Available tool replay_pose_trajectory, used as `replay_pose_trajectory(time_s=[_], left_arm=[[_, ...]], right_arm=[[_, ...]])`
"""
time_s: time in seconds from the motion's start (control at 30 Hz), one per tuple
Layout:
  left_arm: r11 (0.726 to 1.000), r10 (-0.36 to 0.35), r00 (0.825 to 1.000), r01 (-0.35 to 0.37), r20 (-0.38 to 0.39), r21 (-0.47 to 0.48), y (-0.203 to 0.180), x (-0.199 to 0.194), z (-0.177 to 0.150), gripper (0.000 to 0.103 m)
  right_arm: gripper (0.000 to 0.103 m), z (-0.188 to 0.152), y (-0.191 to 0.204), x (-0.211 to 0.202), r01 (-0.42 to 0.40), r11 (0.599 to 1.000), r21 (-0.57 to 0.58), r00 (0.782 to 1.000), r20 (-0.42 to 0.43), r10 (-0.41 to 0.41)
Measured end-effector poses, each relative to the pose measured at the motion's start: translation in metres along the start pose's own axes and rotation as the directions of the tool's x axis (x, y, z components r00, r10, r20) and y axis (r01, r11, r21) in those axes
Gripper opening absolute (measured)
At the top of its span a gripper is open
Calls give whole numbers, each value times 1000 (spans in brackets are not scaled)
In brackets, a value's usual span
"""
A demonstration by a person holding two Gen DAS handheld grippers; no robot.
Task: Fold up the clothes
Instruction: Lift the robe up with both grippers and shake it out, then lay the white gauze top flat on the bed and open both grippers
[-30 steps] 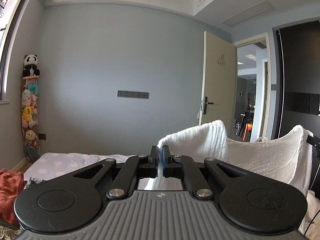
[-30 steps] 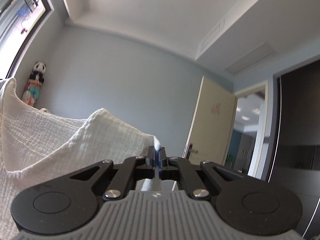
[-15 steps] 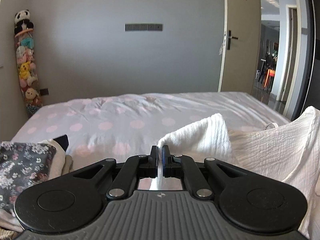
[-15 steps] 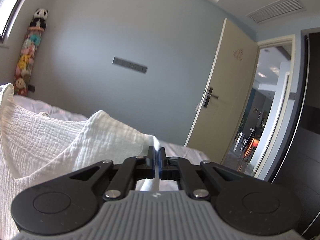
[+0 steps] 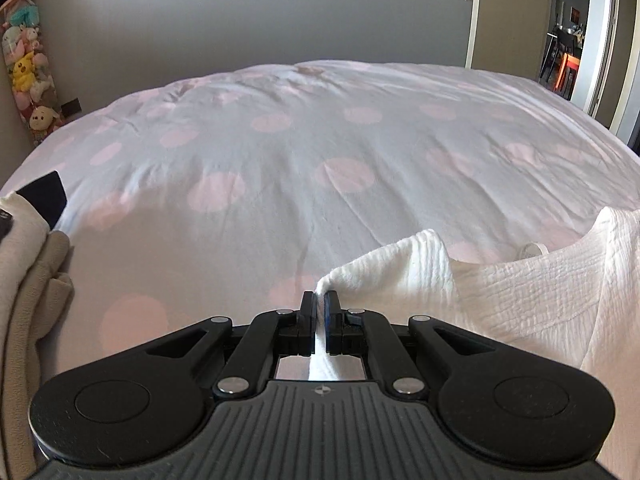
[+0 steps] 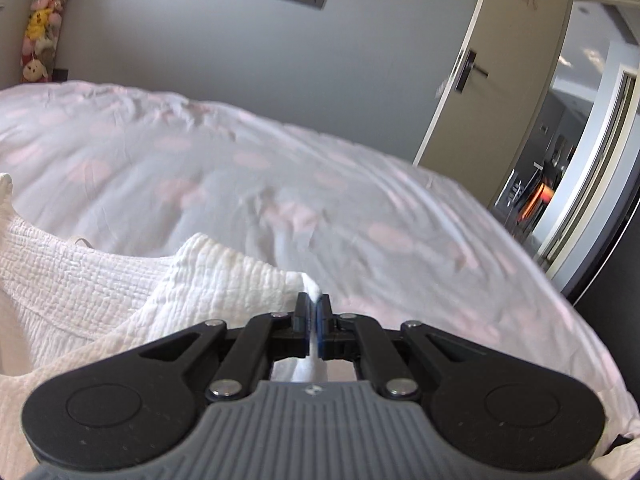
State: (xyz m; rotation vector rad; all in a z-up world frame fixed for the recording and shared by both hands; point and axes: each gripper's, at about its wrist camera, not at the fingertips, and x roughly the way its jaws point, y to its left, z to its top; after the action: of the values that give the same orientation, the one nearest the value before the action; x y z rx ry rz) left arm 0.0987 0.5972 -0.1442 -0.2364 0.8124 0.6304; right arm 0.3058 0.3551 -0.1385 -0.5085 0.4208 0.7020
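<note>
Your left tongs [image 5: 320,300] are clamped on one corner of the white cloth [image 5: 520,300], and your right tongs [image 6: 313,303] are pinched tight on another corner [image 6: 224,280], each with a strip of fabric running back between the jaws. The cloth hangs slack between your two grips, held up over the near edge of the bed [image 5: 320,140] with its pink-dotted cover. At your far left, a beige pile [image 5: 24,280] lies on the bed.
</note>
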Motion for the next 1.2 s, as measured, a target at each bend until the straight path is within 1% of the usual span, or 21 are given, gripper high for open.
replay_pose_trajectory(time_s=[0.17,0.23,0.27,0.3,0.33,0.37,0.4,0.43,0.47,0.5,0.63,0.77,0.93,1.1,1.2], left_arm=[[1000,-12,997,11,-70,-3,4,36,-9,6],[1000,-15,997,15,-71,-6,6,39,-12,7],[1000,-17,997,17,-69,-7,7,38,-12,10],[1000,-21,997,20,-71,-12,9,37,-12,16],[1000,-25,997,24,-73,-19,11,35,-12,20],[999,-31,997,29,-72,-35,14,31,-11,26],[998,-38,997,34,-66,-56,16,24,-11,31],[996,-44,997,40,-58,-77,18,16,-11,32],[995,-50,997,45,-56,-91,19,6,-14,36],[993,-55,997,49,-56,-103,20,-5,-18,39],[986,-77,996,68,-54,-151,24,-50,-32,39],[985,-81,994,69,-72,-155,19,-98,-64,39],[988,-84,989,66,-125,-142,7,-152,-115,42],[984,-98,973,63,-210,-168,-2,-194,-164,43],[986,-93,967,57,-238,-154,-12,-213,-184,44]], right_arm=[[4,-22,6,32,-21,999,34,995,-94,24],[5,-25,5,44,-37,997,64,991,-128,45],[7,-25,4,47,-43,996,78,989,-136,54],[7,-25,2,48,-48,995,89,989,-137,60],[11,-24,0,46,-50,994,100,988,-139,63],[19,-23,-3,44,-49,993,111,988,-142,65],[25,-22,-6,42,-49,991,122,987,-144,66],[32,-21,-9,37,-49,989,137,988,-140,69],[32,-20,-14,30,-51,987,155,989,-131,72],[32,-19,-17,22,-55,984,171,989,-127,77],[32,-21,-26,-26,-98,969,225,984,-122,128],[37,-41,-23,-92,-174,946,272,970,-117,212],[40,-82,-6,-174,-246,922,299,948,-123,293],[45,-124,18,-241,-285,906,315,932,-130,338],[46,-142,33,-272,-279,917,285,938,-122,324]])
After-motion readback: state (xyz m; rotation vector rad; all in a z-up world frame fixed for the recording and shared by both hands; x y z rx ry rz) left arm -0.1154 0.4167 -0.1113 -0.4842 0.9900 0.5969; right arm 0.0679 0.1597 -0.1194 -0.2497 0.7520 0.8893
